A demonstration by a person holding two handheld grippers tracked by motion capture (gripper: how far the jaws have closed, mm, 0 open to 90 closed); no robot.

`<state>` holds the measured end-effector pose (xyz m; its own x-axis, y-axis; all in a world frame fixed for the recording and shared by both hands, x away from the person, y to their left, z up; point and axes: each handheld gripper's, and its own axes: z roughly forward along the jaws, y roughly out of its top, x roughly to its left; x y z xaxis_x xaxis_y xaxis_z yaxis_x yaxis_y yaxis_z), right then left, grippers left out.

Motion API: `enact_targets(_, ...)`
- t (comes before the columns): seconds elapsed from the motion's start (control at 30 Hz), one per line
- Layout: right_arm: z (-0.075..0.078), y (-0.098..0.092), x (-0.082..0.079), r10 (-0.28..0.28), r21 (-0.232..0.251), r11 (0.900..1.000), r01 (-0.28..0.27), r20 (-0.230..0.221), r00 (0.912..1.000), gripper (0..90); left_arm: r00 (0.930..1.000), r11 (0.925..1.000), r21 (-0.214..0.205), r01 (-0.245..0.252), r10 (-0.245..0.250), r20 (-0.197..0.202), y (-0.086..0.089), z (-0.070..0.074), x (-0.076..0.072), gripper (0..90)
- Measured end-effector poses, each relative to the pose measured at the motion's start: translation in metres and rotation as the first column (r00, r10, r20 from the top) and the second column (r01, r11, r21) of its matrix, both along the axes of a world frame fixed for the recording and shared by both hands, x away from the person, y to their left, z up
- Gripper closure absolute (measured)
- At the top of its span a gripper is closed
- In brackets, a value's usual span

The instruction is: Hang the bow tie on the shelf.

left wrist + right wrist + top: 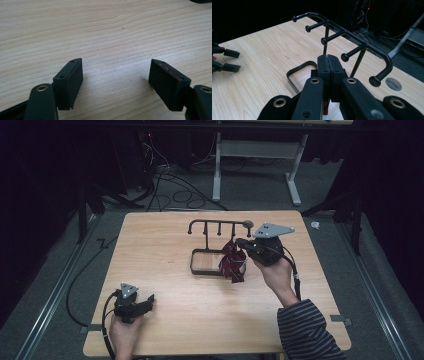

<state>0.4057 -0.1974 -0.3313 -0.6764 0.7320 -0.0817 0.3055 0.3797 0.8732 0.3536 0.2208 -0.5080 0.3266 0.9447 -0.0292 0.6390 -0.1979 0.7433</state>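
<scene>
A black metal rack with several knobbed pegs stands mid-table on a rectangular base frame. A dark red patterned cloth piece hangs just right of the base frame, below the rack's right end. My right gripper is shut on its top. In the right gripper view the jaws are pressed together, a sliver of the red cloth shows beneath them, and the pegs lie just beyond. My left gripper rests open on the table at the front left, with bare wood between its pads.
A round grey grommet sits in the tabletop behind the rack's right end. The wooden table ends close behind the rack. Cables and a white desk frame lie on the floor beyond. My left gripper shows far left.
</scene>
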Motion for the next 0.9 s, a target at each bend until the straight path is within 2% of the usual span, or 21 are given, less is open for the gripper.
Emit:
enact_targets(0.33, 0.004, 0.006, 0.009, 0.008, -0.009, 0.9999, -0.008, -0.003, 1.0000, 90.0, 1.0000, 1.0000, -0.004, -0.002, 0.002, 0.001, 0.000, 0.000, 0.000, 28.1)
enact_targets(0.9, 0.007, 0.007, 0.026, -0.015, -0.006, 0.9999, 0.015, -0.021, 0.9997, 90.0, 1.0000, 1.0000, -0.003, -0.002, 0.002, 0.002, 0.000, 0.000, 0.000, 28.0)
